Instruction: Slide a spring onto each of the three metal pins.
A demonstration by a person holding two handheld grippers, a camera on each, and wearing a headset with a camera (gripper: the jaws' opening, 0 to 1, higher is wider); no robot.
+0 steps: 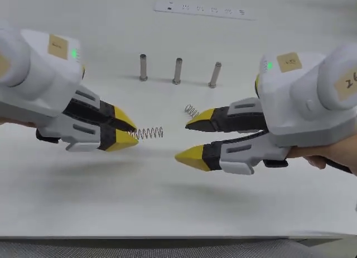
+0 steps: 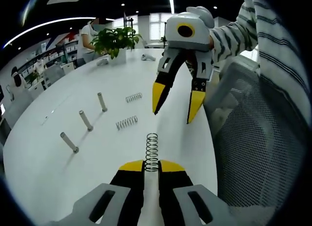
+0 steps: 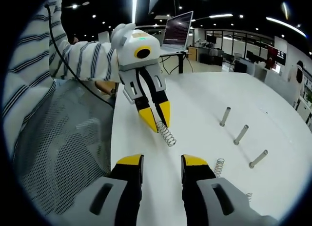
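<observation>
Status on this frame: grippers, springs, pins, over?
Left gripper shut on a spring. Right gripper open, empty. Three pins upright, all bare. Loose spring on table short of them.

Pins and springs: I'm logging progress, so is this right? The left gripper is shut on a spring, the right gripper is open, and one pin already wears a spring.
One slip: the head view shows all three pins bare. The left gripper is shut on a spring and the right gripper is open.
</observation>
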